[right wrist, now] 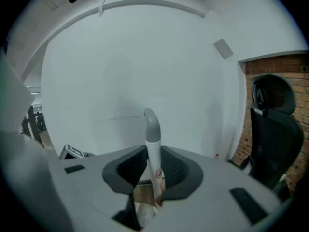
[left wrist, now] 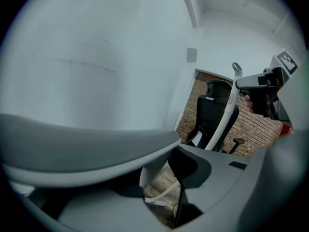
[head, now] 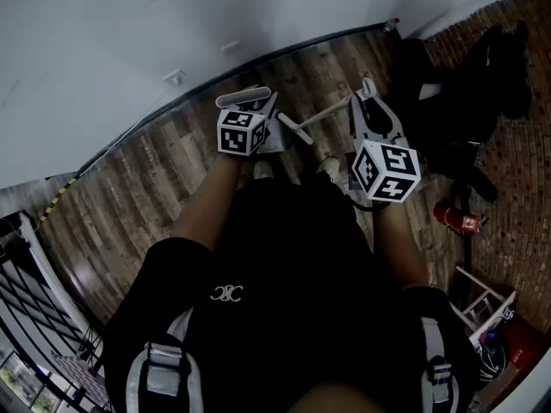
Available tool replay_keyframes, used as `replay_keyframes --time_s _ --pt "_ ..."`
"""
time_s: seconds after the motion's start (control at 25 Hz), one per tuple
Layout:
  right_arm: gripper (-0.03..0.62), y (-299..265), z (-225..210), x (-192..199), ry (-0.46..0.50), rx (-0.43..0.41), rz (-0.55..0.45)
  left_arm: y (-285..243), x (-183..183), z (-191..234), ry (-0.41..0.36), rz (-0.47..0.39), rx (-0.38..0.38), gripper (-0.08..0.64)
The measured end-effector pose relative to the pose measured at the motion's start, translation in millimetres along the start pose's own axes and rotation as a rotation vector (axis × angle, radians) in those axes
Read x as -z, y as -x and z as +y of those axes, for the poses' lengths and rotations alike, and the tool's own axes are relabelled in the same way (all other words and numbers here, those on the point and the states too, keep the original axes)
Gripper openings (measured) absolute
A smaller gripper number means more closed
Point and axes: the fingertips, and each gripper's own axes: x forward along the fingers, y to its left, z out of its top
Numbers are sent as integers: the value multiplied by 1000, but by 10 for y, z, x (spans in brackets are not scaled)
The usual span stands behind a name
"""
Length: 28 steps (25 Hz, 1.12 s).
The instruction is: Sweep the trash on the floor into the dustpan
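My right gripper (head: 370, 114) (right wrist: 154, 180) is shut on the white broom handle (right wrist: 153, 149), whose grey hooked tip rises above the jaws. In the head view the handle (head: 318, 114) slants down and left to the wooden floor. My left gripper (head: 250, 114) (left wrist: 164, 178) seems shut on the grey dustpan (left wrist: 87, 149), whose broad curved body fills the left of its view; its top shows at the jaws (head: 245, 100). The left gripper view also shows the broom handle (left wrist: 226, 115) held by the right gripper. No trash is visible.
A white wall rises just ahead, with brick to the right. A black office chair (right wrist: 275, 129) (left wrist: 210, 115) stands at the right. A red fire extinguisher (head: 452, 218) lies on the floor right of me. A black rack (head: 26, 299) is at lower left. My shoes (head: 263, 170) point at the wall.
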Motion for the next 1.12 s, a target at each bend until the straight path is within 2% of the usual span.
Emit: replay_keyframes --time_s 0.2,0.4,0.64,0.92,1.12 --pt "98 2 -84 -108 -2 41 -42 181 -393 -150 -89 -5 -27 133" --pt "98 57 -191 -186 -18 72 -77 468 -870 -345 -171 -61 -56 117" --pt "98 32 -166 -299 -28 68 -112 640 -1358 -617 -254 -146 -19 107" --pt "98 99 -125 -426 -11 81 -153 803 -1622 -915 -392 -196 1 101" --pt "98 142 -119 -530 -4 79 -175 884 -1799 -998 -424 -229 1 100"
